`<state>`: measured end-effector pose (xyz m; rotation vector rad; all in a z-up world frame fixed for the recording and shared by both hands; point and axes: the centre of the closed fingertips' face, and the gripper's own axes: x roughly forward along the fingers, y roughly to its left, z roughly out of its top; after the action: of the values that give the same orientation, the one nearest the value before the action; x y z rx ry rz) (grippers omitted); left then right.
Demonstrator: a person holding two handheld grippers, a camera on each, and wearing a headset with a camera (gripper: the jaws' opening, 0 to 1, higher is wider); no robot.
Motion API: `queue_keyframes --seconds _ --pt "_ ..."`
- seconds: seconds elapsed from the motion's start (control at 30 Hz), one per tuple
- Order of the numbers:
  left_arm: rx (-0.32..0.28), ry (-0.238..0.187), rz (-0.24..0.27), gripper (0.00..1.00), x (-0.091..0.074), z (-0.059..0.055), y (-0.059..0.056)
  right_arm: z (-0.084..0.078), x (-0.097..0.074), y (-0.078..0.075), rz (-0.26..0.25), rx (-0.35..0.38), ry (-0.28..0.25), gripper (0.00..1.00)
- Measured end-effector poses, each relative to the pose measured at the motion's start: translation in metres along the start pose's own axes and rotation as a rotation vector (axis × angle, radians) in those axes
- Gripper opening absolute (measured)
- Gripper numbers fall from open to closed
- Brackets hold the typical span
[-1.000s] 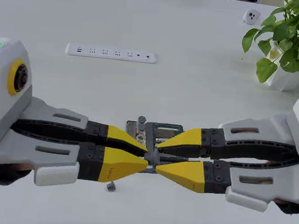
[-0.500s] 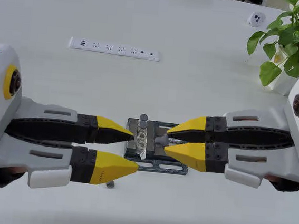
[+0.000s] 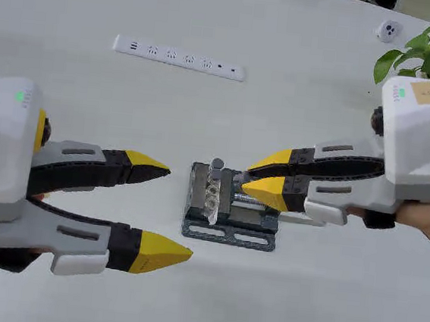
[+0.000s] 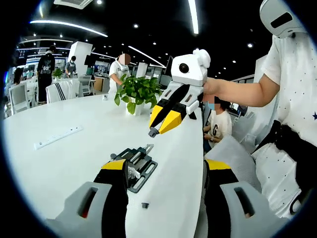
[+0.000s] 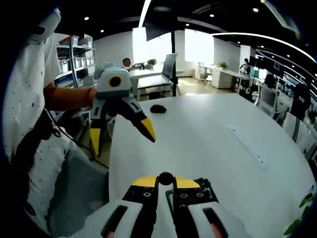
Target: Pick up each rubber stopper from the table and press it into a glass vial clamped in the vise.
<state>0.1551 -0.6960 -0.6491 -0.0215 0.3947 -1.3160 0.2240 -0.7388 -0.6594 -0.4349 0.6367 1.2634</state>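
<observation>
Left gripper [image 3: 180, 214] has backed off the handover, jaws released wide; right gripper [image 3: 246, 177] now alone clenches the rubber stopper [image 5: 165, 177] over the vise [image 3: 227, 232], ready to press into a vial [image 3: 211, 200].

Bright even ceiling light, soft shadows, fisheye edge warp

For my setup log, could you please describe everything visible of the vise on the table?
The vise is small, dark-grey metal with a slotted base plate, flat on the white table. Its jaws clamp a row of clear glass vials; the far one carries a grey stopper. The right tongs hover above its screw side.
</observation>
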Motion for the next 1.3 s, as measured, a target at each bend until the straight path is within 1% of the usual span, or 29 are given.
queue_keyframes --seconds 0.13,0.17,0.2,0.23,0.3,0.33,0.4,0.47,0.5,0.53,0.57,0.6,0.63,0.73,0.83,0.97,1.07,1.2,1.3 --pt "0.006 0.008 0.031 0.69 0.004 -0.006 0.005 -0.011 0.013 -0.015 -0.007 0.004 0.07 0.06" --pt "0.011 0.012 0.04 0.71 0.005 -0.007 0.007 -0.014 0.018 -0.018 -0.011 -0.008 0.098 0.06" --pt "0.015 0.016 0.047 0.72 0.005 -0.009 0.008 -0.015 0.021 -0.02 -0.01 -0.014 0.113 0.06" --pt "0.043 0.015 0.057 0.75 0.006 -0.009 0.01 -0.017 0.026 -0.023 -0.013 -0.013 0.131 0.06" --pt "0.048 0.023 0.066 0.79 0.013 -0.007 0.007 -0.021 0.032 -0.028 -0.014 -0.021 0.162 0.06" --pt "0.046 0.029 0.07 0.82 0.018 -0.007 0.006 -0.028 0.038 -0.033 -0.017 -0.036 0.2 0.06" --pt "0.072 0.045 0.082 0.84 0.026 -0.006 0.004 -0.035 0.045 -0.037 -0.019 -0.061 0.244 0.06" --pt "0.067 0.05 0.084 0.89 0.031 -0.004 0.002 -0.038 0.052 -0.039 -0.014 -0.068 0.264 0.06" --pt "0.073 0.044 0.085 0.9 0.026 -0.007 0.005 -0.041 0.056 -0.04 -0.008 -0.069 0.278 0.06" --pt "0.078 0.043 0.089 0.91 0.026 -0.008 0.006 -0.044 0.058 -0.041 -0.002 -0.071 0.291 0.06" --pt "0.075 0.044 0.091 0.93 0.021 -0.012 0.011 -0.047 0.062 -0.041 0.005 -0.079 0.308 0.06" --pt "0.073 0.047 0.091 0.94 0.021 -0.013 0.011 -0.05 0.065 -0.042 0.006 -0.081 0.321 0.06" --pt "0.074 0.047 0.092 0.95 0.017 -0.016 0.015 -0.052 0.067 -0.043 0.008 -0.085 0.332 0.06" --pt "0.092 0.071 0.102 0.97 0.014 -0.026 0.021 -0.064 0.075 -0.046 0.012 -0.09 0.382 0.06" --pt "0.101 0.083 0.104 0.99 0.01 -0.032 0.025 -0.069 0.08 -0.048 0.016 -0.103 0.411 0.06" --pt "0.098 0.077 0.1 0.98 0.007 -0.035 0.028 -0.07 0.084 -0.05 0.021 -0.115 0.438 0.06" --pt "0.1 0.073 0.099 0.99 0.004 -0.037 0.029 -0.075 0.086 -0.05 0.026 -0.13 0.464 0.06" --pt "0.097 0.066 0.098 0.98 0.003 -0.038 0.03 -0.076 0.089 -0.053 0.032 -0.148 0.488 0.06" --pt "0.095 0.064 0.098 0.98 0.004 -0.039 0.028 -0.079 0.091 -0.055 0.036 -0.157 0.509 0.06"
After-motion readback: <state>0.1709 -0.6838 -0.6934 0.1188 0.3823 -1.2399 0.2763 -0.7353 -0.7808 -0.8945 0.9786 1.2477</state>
